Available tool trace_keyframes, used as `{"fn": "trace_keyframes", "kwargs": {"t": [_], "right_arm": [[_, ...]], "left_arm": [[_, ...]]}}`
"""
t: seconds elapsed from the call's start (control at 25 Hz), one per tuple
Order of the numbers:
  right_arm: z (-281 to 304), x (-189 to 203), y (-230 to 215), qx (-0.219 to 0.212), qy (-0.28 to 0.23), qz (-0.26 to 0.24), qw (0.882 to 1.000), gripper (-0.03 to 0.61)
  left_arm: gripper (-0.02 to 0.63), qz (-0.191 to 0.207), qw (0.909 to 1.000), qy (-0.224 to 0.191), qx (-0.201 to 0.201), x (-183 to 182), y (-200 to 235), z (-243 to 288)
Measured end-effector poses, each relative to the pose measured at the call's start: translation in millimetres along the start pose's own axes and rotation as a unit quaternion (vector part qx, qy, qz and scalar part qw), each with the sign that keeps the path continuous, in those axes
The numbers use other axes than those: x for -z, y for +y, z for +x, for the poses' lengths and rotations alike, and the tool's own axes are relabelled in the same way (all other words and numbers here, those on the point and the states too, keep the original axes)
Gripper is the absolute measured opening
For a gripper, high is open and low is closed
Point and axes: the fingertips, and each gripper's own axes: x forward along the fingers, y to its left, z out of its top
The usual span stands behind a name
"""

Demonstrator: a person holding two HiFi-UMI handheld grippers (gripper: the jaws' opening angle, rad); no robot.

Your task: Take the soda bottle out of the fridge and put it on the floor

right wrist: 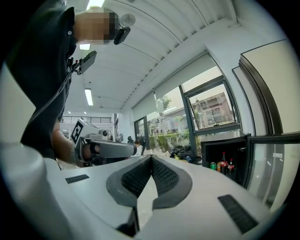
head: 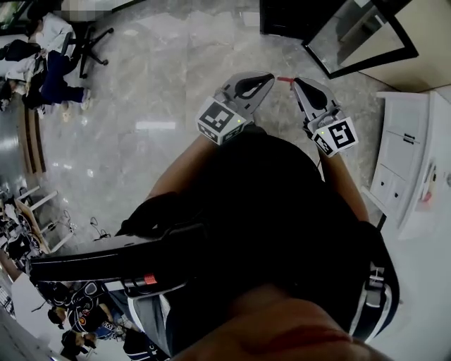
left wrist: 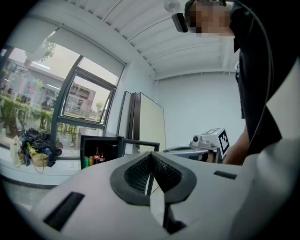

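Observation:
A small black fridge (left wrist: 101,140) stands open on the floor by the window, its glass door (left wrist: 140,144) swung out. Inside it stand a dark soda bottle (left wrist: 97,154) with a red label, a second bottle (right wrist: 230,165) and a few cans (left wrist: 88,161). In the right gripper view the fridge (right wrist: 234,145) is at the right, with the soda bottle (right wrist: 223,162) in it. I hold both grippers in front of my chest, far from the fridge, tips pointing at each other. My left gripper (head: 269,77) and right gripper (head: 296,81) are both shut on nothing.
In the head view the fridge (head: 282,17) and its door (head: 359,35) are at the top right. A white cabinet (head: 412,155) stands at the right. People sit at the far left (head: 42,63). Bags (left wrist: 40,147) lie below the window.

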Motion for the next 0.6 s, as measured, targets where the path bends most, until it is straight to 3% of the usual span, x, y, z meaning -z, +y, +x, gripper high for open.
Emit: {"fn": "trace_keyframes", "kwargs": {"t": [0.28, 0.6], "right_arm": [[60, -5, -26, 0.039, 0.001, 0.005, 0.999, 0.012], [80, -4, -73, 0.057, 0.005, -0.016, 0.998, 0.012]], "left_arm": [[0.002, 0.02, 0.999, 0.009, 0.038, -8, 63, 10], [0.002, 0.008, 0.9992, 0.007, 0.038, -6, 94, 53]]}}
